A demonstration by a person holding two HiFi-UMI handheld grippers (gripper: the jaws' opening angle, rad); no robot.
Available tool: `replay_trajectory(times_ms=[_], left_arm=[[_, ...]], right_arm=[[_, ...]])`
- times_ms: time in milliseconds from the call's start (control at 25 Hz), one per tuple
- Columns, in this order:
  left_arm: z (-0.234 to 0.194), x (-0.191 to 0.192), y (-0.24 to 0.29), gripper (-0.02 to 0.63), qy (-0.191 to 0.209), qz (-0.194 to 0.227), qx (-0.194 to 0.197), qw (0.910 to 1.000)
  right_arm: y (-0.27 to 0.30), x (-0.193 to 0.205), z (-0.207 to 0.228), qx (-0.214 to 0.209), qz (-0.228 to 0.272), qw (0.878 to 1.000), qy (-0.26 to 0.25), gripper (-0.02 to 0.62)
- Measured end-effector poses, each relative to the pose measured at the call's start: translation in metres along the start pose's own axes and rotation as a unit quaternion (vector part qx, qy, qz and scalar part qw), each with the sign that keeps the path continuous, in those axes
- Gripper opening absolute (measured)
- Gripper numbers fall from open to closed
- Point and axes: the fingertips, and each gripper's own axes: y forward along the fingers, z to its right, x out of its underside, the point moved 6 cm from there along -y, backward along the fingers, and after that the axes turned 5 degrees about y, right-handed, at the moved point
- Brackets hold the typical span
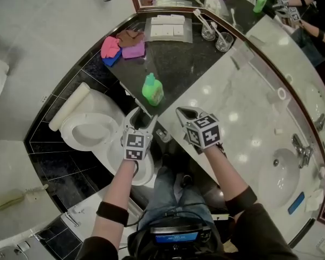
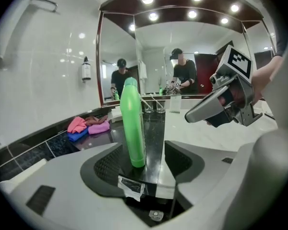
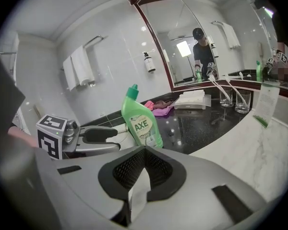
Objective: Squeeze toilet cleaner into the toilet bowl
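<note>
the bottle [image 1: 152, 89] stood just ahead of the left tongs [image 1: 143, 121], which were apart; the right tongs [image 1: 182, 113] were together and empty. it was probably soft, slick plastic, best gripped mid-body.

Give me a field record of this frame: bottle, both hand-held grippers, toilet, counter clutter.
bottle: green toilet cleaner bottle, upright on the black counter
left hand-held gripper: jaws apart, lined up on the bottle, pads not on it
right hand-held gripper: jaws together, empty, to the right of the bottle
toilet: bowl uncovered, left of the counter
clutter: coloured cloths and two glasses at the back of the counter
task status: bottle not yet picked up
</note>
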Motion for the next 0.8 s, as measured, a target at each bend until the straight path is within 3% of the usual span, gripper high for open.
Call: replay_trajectory(times_ms=[280,480,800], left_arm=[[0.032,-0.016,-0.109,0.003,-0.005,0.015,-0.076,0.9970],[0.058,-0.011,-0.193,0.003,-0.040,0.011,-0.120,0.9919],[0.067,0.039,-0.326,0.003,-0.116,-0.025,-0.221,0.9681]], right_arm=[[-0.057,0.014,-0.055,-0.035,0.007,0.999,-0.030,0.003],[-0.088,0.033,-0.100,-0.070,0.001,0.996,-0.048,0.003],[-0.103,0.073,-0.170,-0.126,-0.036,0.989,-0.071,0.003]])
